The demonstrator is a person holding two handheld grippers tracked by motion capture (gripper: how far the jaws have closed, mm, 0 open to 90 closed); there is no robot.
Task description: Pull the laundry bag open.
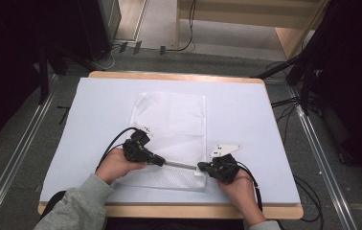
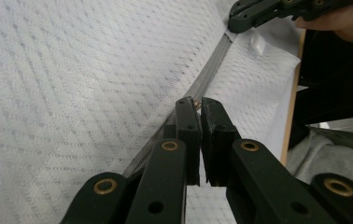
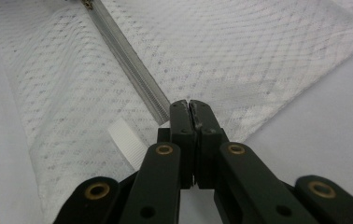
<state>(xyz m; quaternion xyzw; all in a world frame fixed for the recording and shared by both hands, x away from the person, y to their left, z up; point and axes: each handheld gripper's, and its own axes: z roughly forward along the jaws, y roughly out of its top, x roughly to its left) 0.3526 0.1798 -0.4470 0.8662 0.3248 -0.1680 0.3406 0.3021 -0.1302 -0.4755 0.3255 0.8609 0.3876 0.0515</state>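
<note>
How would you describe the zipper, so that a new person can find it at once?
On the pale table cover lies a white mesh bag. Near its edge closest to the person, a grey zipper runs between the two black tools. It is the sole grey, ribbed strip on otherwise white, dotted fabric.

On one desk (image 1: 246, 103) covered by one pale blue mat (image 1: 97, 110) lies one white mesh laundry bag (image 1: 172, 120) with one grey zipper (image 1: 179, 166) and one white fabric tab (image 3: 127, 139), and two hand-held grippers, left gripper (image 1: 162, 162) and right gripper (image 1: 200, 166), each with two black fingers (image 2: 187, 122), meet there.
</note>
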